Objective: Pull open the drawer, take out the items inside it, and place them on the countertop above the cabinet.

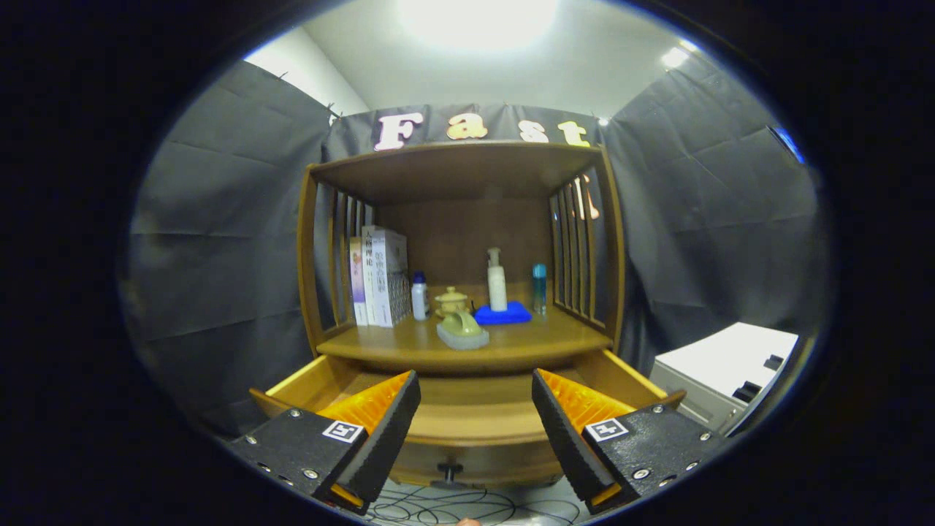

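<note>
Camera rides the tongs [475,409], facing the cabinet [460,219] level, near its open drawer [467,416].

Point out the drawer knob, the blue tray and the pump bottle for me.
Drawer knob [449,471]: gripper view, on its dark round head.
Blue tray [502,314]: gripper view, on its bare front part.
Pump bottle [497,286]: gripper view, on its white body.

The drawer [467,409] floor is partly hidden behind the gripper [476,416] fingers' spread tips.
</note>
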A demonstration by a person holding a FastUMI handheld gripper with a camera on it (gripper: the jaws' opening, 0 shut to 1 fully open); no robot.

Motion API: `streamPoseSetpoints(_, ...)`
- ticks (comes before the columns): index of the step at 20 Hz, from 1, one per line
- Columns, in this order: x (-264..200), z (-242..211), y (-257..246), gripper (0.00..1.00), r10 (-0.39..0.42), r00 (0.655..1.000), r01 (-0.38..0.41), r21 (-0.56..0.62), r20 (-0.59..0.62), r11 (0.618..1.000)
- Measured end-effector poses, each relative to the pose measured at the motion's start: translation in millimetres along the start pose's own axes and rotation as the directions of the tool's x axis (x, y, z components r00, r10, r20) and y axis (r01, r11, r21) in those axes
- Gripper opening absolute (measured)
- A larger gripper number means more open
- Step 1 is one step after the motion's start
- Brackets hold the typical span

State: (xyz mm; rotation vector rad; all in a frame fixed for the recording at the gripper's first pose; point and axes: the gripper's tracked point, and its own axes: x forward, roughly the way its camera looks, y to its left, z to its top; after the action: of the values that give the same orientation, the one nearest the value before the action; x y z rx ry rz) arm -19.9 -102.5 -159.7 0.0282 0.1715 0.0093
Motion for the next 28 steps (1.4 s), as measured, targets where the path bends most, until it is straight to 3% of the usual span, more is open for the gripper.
streamPoseSetpoints(7, -7.5, -75.2, 8.9, 0.94, 0.002, 0.994, -0.004, -0.019, -0.112, 1.0)
streamPoseSetpoints(10, -1.5, -92.8, 22.1, 0.94, 0.009, 0.993, -0.019, -0.086, -0.119, 0.996)
streamPoseSetpoints(28, 29.6, -114.9, 24.7, 0.95, -0.009, 0.993, -0.002, -0.092, -0.121, 0.996)
